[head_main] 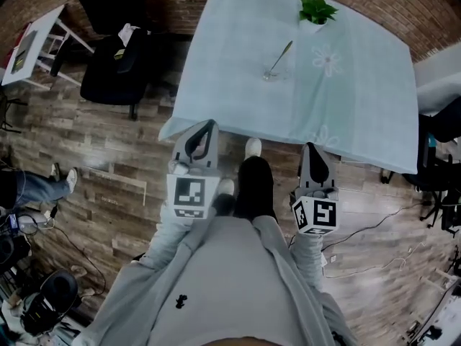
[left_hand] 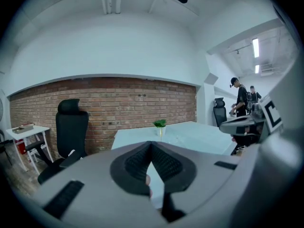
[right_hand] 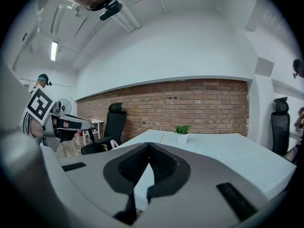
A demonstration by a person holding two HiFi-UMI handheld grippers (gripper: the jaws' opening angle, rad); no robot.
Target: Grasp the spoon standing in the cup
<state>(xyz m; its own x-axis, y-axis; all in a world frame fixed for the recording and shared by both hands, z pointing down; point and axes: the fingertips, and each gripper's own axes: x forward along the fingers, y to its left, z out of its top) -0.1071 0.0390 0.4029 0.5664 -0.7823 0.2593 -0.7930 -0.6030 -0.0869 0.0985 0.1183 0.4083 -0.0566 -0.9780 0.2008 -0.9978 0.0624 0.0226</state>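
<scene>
A metal spoon [head_main: 279, 58] stands tilted in a clear glass cup [head_main: 274, 71] on the table with the pale cloth [head_main: 238, 92], in the head view. Both grippers hang in front of the table's near edge, above the wooden floor and well short of the cup. My left gripper [head_main: 209, 125] is shut, its tips together and nothing between them. My right gripper [head_main: 311, 147] is shut and empty too. In the left gripper view the jaws [left_hand: 151, 144] meet, with a thin gold-coloured spoon [left_hand: 160, 132] far ahead. In the right gripper view the closed jaws [right_hand: 148, 144] point at the table [right_hand: 218, 148].
A small potted plant [head_main: 317, 9] sits at the table's far side, behind the cup. Black office chairs [head_main: 115, 67] and a white side table [head_main: 29, 42] stand to the left. Cables lie on the floor. People [left_hand: 242, 99] stand off to the right.
</scene>
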